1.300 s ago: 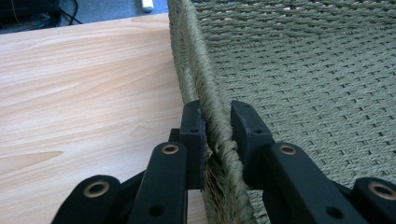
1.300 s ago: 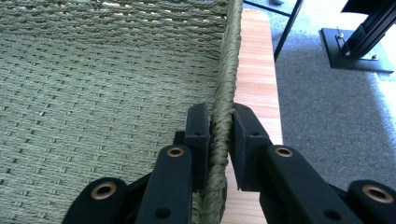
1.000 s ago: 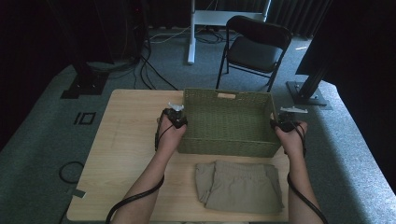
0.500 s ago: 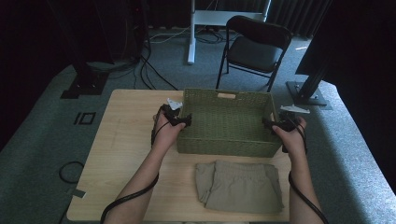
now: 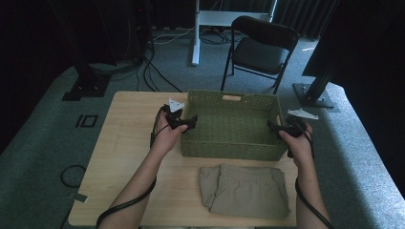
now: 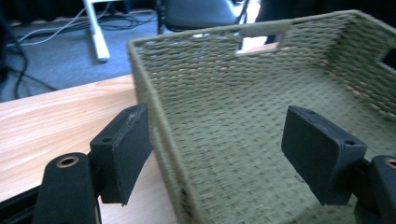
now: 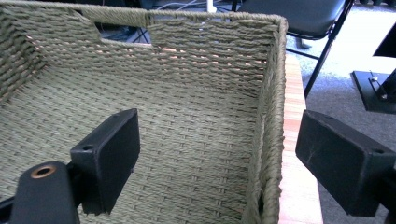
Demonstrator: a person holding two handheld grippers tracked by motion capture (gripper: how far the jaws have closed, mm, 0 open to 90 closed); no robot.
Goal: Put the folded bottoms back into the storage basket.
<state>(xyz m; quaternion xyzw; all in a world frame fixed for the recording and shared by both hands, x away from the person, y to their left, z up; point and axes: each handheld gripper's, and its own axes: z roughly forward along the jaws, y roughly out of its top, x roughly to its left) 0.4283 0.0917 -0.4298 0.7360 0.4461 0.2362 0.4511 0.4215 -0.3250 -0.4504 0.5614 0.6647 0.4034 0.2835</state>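
Observation:
A green woven basket stands on the wooden table, nothing inside it. My left gripper straddles its left wall. Its jaws have just been opening, and the pads stand off the weave. My right gripper straddles the right wall in the same way, its jaws also just opened wide, with the pads clear of the wall. A folded khaki garment lies flat on the table just in front of the basket.
A black folding chair and a white desk leg stand beyond the table's far edge. Black stand bases sit on the grey carpet at either side, with cables on the floor. Bare wood lies left of the basket.
Both grippers were shut on the basket's side walls and have let go, jaws now apart. The left hand has risen a little. The basket and the garment stay put.

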